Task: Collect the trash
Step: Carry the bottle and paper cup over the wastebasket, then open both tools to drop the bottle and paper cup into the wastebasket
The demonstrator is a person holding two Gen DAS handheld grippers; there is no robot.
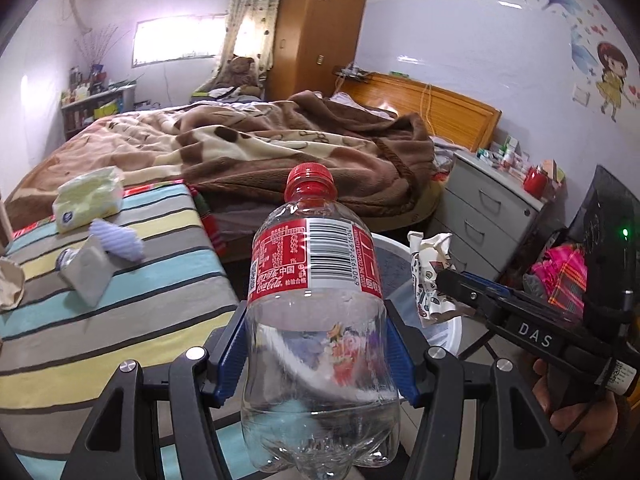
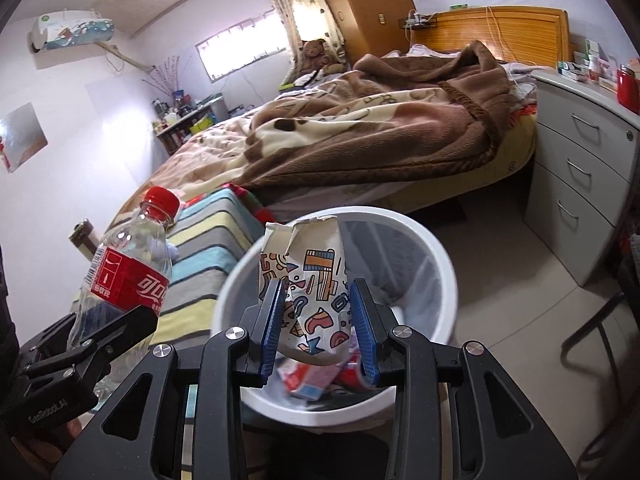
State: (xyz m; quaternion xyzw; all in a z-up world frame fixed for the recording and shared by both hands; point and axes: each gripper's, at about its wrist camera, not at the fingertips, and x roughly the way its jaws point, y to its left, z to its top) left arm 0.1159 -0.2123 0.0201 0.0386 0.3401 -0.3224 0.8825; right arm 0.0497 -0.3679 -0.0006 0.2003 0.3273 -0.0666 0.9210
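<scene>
We see the clear plastic bottle (image 1: pixel 316 320) with a red cap and red label standing upright between the blue pads of the left tool (image 1: pixel 316 364), which is clamped on its lower body; in the right wrist view the same bottle (image 2: pixel 124 276) appears at left, tilted, held above the edge of the striped tabletop (image 2: pixel 208 248). The right tool (image 2: pixel 318 328) is closed on a crumpled paper cup (image 2: pixel 312 280) printed with coloured shapes, its pads pressing the cup from both sides. We see the cup held directly over the mouth of a white waste bin (image 2: pixel 440 280); inside the bin lie red and white wrappers (image 2: pixel 316 380). In the left wrist view the cup (image 1: pixel 430 276) and the right tool (image 1: pixel 464 288) sit at right, in front of the bin (image 1: pixel 450 332), with a hand (image 1: pixel 572 404) on the handle.

On the striped tabletop (image 1: pixel 120 320) we note a pale green tissue pack (image 1: pixel 90 200), a lilac ribbed item (image 1: pixel 118 238), a grey object (image 1: pixel 86 272) and a piece of brown paper (image 1: pixel 10 284) at the left edge. Beyond lie a bed (image 1: pixel 260 148) with a brown blanket, a grey drawer unit (image 1: pixel 488 208) and a wooden wardrobe (image 1: pixel 320 28).
</scene>
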